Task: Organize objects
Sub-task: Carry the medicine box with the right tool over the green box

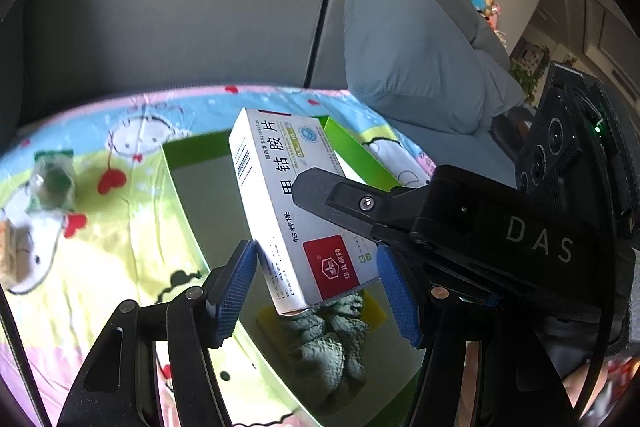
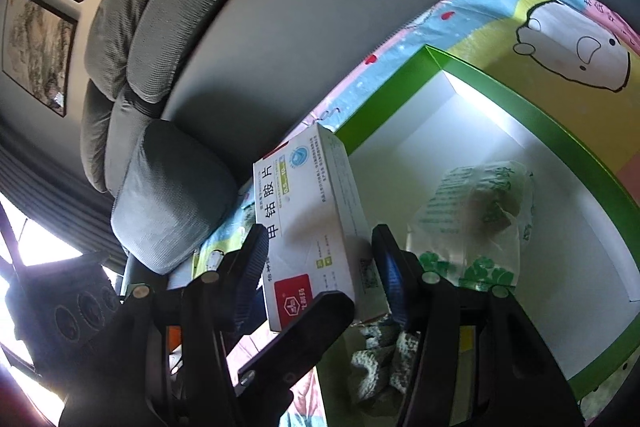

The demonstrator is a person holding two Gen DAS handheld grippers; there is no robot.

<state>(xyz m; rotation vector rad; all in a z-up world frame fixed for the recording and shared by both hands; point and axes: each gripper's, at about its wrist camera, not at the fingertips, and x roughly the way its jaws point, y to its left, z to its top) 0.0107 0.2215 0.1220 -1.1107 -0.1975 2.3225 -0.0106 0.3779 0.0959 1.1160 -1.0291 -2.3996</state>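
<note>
While both grippers meet over a green-rimmed box [image 2: 532, 115] on a cartoon-print cloth [image 1: 120, 227], a white medicine carton [image 1: 280, 195] hangs tilted in the air above the box's white floor. The left gripper [image 1: 316, 291] brackets the carton's lower end with its blue pads; whether they press it I cannot tell. The right gripper [image 2: 324, 279] stands narrow around the same end, seemingly pinching it.

This looks like a handover or a joint lowering into the box. Next, one gripper should let go while the other sets the carton flat on a bare part of the floor.

Only the right view shows a clear bag [image 2: 472, 223] lying inside the box. Only the left view shows small wrapped packets [image 1: 52, 183] near the cloth's left edge. Both show a green-grey knitted cloth [image 1: 332, 339] in the box.
</note>
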